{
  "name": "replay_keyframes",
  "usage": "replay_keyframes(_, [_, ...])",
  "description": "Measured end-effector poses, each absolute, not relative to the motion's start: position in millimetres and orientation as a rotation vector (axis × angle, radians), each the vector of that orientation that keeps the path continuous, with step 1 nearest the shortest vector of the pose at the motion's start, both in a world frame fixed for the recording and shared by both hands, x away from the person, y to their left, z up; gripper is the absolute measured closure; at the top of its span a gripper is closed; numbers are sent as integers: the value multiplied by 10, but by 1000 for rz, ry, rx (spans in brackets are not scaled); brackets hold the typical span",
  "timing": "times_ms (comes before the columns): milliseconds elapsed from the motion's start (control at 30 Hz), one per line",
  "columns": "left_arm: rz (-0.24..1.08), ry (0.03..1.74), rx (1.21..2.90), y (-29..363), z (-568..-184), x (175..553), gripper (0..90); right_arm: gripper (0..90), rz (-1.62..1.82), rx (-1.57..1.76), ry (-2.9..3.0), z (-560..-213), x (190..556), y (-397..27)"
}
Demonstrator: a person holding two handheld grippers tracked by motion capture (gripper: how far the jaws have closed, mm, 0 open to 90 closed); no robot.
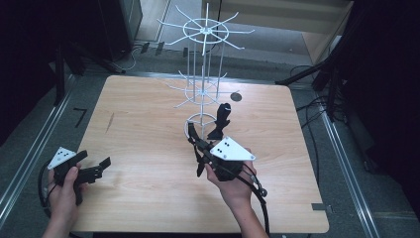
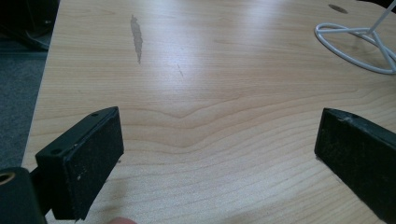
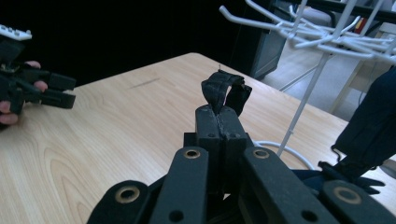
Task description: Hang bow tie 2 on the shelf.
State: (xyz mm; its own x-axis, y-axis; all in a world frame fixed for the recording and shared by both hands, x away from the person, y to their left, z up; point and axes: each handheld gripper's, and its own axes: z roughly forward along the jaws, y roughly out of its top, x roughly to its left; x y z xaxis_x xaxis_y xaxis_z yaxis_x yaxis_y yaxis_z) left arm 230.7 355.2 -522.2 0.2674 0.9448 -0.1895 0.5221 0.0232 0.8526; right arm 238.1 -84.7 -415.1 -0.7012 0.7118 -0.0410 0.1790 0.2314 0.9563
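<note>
black fabric strap loop (image 3: 225,92) is pinched between the closed jaws of the right gripper (image 3: 219,116), sticking up past the jaw tips. in the high view the right gripper (image 1: 198,144) is held above the pale wood surface (image 1: 148,139), just beside the ring base of the white wire display rack with hooked arms (image 1: 204,74). a dark fabric piece (image 1: 220,121) hangs near the rack's lower part, close to the jaws. the left gripper (image 1: 96,168) sits low at the near left edge of the surface, well apart from the rack; its jaws are wide open with nothing between them, bare wood (image 2: 210,116) showing through.
</note>
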Motion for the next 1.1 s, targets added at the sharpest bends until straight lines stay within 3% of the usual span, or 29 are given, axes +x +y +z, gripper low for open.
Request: replay_keyframes(1100, [582, 1378, 1628, 3559, -5222, 2306, 16, 900, 1483, 818, 1972, -3894, 2566, -894])
